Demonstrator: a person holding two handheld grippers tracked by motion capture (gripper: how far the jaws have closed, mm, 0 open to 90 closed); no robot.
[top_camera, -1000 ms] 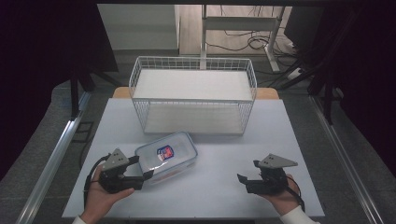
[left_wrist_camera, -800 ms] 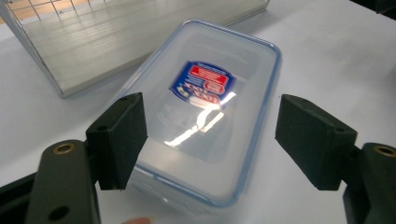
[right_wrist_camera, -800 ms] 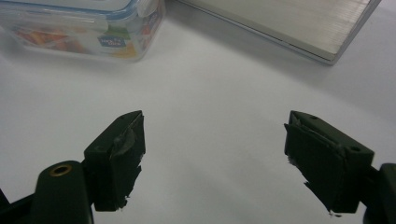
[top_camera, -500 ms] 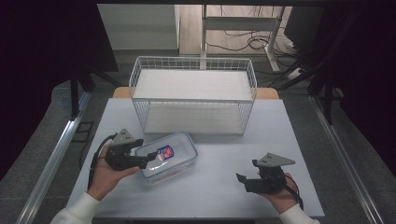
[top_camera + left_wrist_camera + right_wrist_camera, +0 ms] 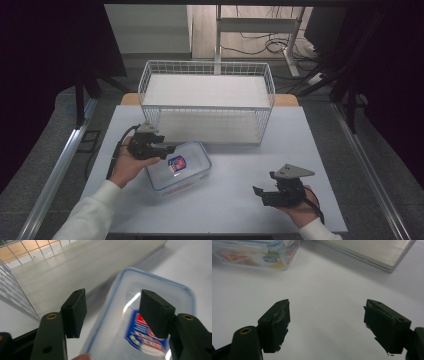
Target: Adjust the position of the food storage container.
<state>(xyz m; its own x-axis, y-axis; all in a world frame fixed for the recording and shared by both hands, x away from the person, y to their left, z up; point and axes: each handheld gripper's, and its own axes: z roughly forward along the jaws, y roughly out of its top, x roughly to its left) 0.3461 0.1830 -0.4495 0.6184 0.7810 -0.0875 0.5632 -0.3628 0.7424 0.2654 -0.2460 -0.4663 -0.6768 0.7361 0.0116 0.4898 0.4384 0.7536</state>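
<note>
While my left gripper (image 5: 167,148) hovers, jaws spread, over the lidded container (image 5: 179,166), nothing is grasped; my right gripper (image 5: 260,192) waits released.

The left gripper (image 5: 112,312) hangs with jaws spread over a blue-rimmed clear container (image 5: 155,322) — a wire basket (image 5: 50,282) just beyond.

table (image 5: 320,150), white | wire basket (image 5: 207,102) at back | lidded, seemingly clear container (image 5: 180,165) front-left

A white wire basket (image 5: 207,100) sits at the table's (image 5: 320,150) twelve o'clock edge; cables (image 5: 260,42) lie on the floor beyond.
</note>
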